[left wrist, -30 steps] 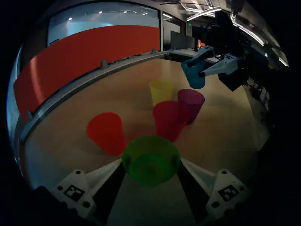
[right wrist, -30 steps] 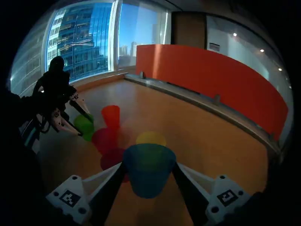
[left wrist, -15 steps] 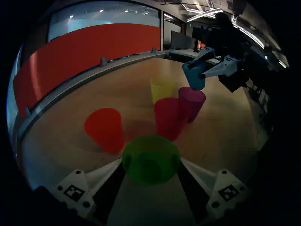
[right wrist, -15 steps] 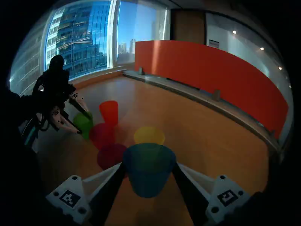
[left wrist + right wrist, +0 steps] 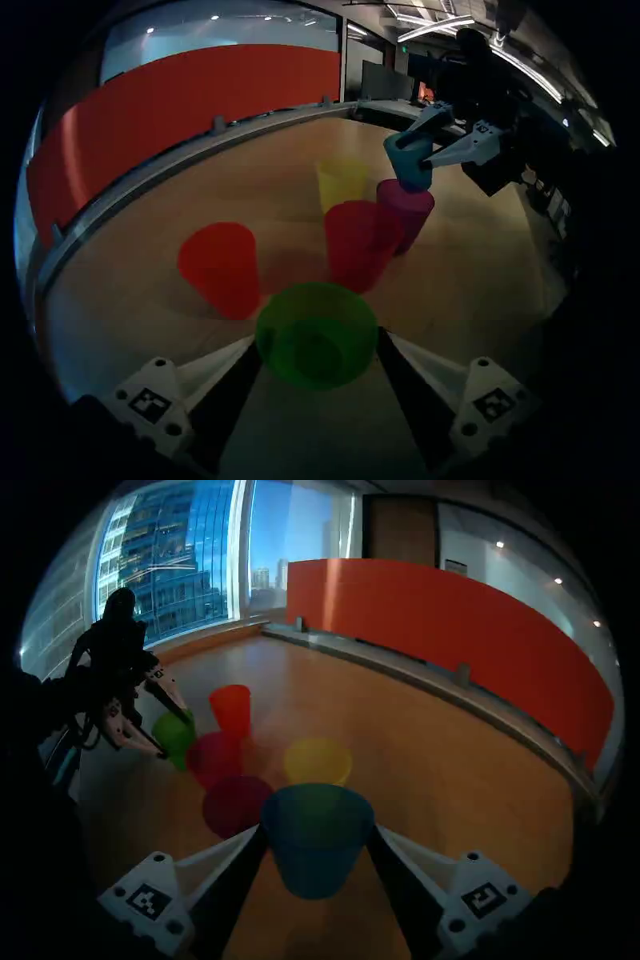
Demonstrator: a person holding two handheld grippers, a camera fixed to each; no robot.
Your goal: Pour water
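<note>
My left gripper [image 5: 317, 340] is shut on a green cup [image 5: 317, 334], held upright close to the camera. Beyond it on the wooden table [image 5: 264, 172] stand an orange-red cup [image 5: 220, 268], a red cup [image 5: 354, 244], a purple cup [image 5: 406, 212] and a yellow cup [image 5: 342, 184]. My right gripper [image 5: 318, 856] is shut on a blue cup [image 5: 318, 850]; in the left gripper view that blue cup [image 5: 408, 160] hangs just above the purple cup. From the right gripper view the purple cup [image 5: 237, 804], red cup [image 5: 214, 757], yellow cup [image 5: 318, 760], orange-red cup [image 5: 231, 709] and green cup [image 5: 174, 736] lie ahead.
A long red wall panel [image 5: 184, 100] and a grey rail [image 5: 176, 168] run along the table's far edge. Large windows [image 5: 168, 568] stand behind the other gripper. A dark hand and sleeve [image 5: 112, 668] hold the left gripper.
The blue cup in my right gripper has come lower and nearer the purple cup. The green cup in my left gripper has risen slightly.
</note>
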